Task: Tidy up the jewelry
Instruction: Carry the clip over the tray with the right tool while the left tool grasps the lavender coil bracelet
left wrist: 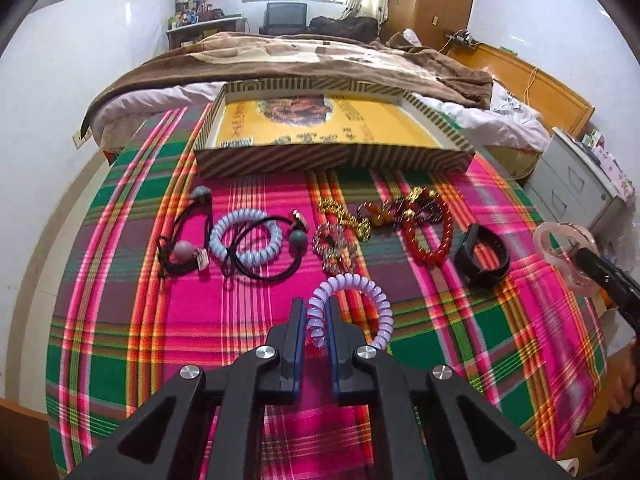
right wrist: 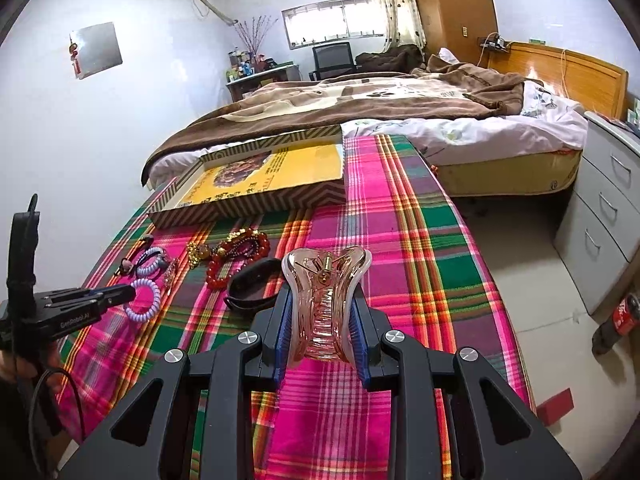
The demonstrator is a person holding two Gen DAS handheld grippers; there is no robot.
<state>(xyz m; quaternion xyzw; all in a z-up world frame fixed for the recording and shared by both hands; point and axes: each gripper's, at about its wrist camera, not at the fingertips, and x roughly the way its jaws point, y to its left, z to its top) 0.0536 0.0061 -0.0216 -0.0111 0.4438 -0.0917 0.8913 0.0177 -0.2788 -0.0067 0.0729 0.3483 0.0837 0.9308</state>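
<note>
left gripper (left wrist: 317, 312): clamped on lilac spiral hair tie (left wrist: 352, 304); glossy coiled loop, near centre of plaid cloth (left wrist: 240, 320)
right gripper (right wrist: 322, 320): part-closed, pinching pink translucent claw clip (right wrist: 324, 300); right side
box (left wrist: 332, 160): far edge

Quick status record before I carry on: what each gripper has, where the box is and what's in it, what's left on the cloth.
left gripper: shut on lilac coil hair tie
right gripper: shut on pink hair claw
striped box: at far edge of plaid cloth; no jewelry visible inside, only a yellow printed sheet
left on cloth: blue coil tie, black elastics with beads, gold chain, red bead bracelet, black wristband
</note>
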